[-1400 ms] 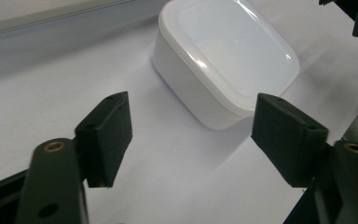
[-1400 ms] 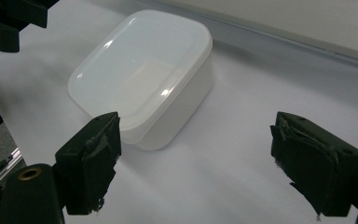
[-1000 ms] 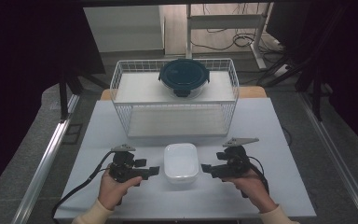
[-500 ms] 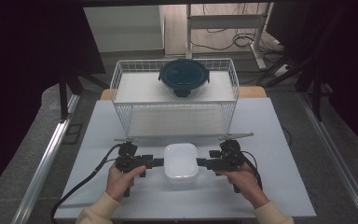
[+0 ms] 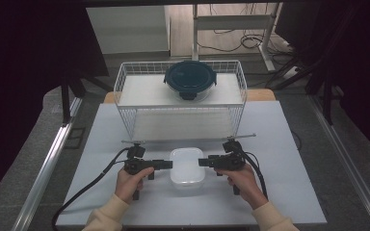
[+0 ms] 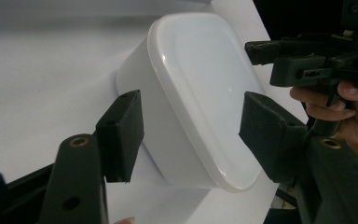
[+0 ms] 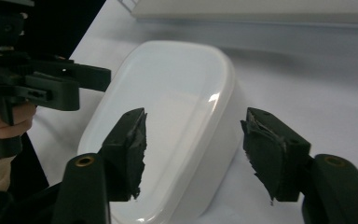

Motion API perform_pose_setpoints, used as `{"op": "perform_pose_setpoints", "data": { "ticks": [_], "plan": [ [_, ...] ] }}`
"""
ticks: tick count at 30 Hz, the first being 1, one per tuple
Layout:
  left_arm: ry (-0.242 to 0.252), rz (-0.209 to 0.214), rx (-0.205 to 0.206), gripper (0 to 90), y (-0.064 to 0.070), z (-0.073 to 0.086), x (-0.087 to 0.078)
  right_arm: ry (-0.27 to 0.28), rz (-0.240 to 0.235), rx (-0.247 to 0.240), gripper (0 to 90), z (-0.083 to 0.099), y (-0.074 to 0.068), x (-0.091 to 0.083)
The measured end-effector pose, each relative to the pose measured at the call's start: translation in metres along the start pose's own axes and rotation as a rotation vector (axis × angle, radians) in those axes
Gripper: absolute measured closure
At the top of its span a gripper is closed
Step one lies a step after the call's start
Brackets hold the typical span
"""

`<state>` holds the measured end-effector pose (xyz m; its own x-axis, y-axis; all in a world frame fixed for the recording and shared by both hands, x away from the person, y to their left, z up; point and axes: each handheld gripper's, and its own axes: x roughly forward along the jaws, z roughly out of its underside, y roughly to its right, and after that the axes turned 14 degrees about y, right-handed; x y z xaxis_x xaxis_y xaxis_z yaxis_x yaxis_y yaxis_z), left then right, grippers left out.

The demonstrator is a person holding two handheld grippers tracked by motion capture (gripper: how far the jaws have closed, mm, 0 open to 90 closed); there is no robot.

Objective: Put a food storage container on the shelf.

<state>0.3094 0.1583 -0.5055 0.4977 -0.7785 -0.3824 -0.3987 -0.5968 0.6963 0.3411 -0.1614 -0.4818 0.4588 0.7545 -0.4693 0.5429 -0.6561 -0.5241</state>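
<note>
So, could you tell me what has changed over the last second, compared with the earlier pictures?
Both grippers have closed in on the white container from opposite sides: the left gripper moved rightward, the right gripper leftward. Their jaws are open at its two ends and nothing is gripped yet. The container itself has not moved, and the dark-lidded bowl stays on the wire rack.

No legible text, label, brand, number or sign on anything in view
</note>
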Motion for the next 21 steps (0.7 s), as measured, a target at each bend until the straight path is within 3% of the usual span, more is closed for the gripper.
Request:
{"op": "perform_pose_setpoints", "data": {
  "ticks": [6,9,11,12,14,17,21],
  "plan": [
    [-0.006,0.042,-0.061,45.7,-0.007,0.003,0.002,-0.009,-0.001,0.008,46.2,0.002,0.001,0.004],
    [-0.009,0.055,-0.069,50.6,-0.009,0.004,0.003,-0.017,-0.007,0.02,49.7,0.004,0.003,0.006],
    [-0.013,0.091,-0.092,56.5,-0.009,0.006,0.006,-0.02,-0.021,0.044,56.6,0.005,0.004,0.006],
    [-0.021,0.087,-0.098,59.7,-0.009,0.006,0.007,-0.023,-0.023,0.056,60.0,0.005,0.006,0.007],
    [-0.015,0.073,-0.09,65.3,-0.009,0.007,0.007,-0.023,-0.031,0.087,62.6,0.006,0.009,0.006],
    [-0.01,0.083,-0.092,69.1,-0.009,0.007,0.005,-0.024,-0.045,0.126,66.3,0.006,0.012,0.003],
    [0.003,0.108,-0.096,73.6,-0.005,0.008,0.001,-0.009,-0.053,0.124,70.5,0.007,0.009,-0.005]
  ]
}}
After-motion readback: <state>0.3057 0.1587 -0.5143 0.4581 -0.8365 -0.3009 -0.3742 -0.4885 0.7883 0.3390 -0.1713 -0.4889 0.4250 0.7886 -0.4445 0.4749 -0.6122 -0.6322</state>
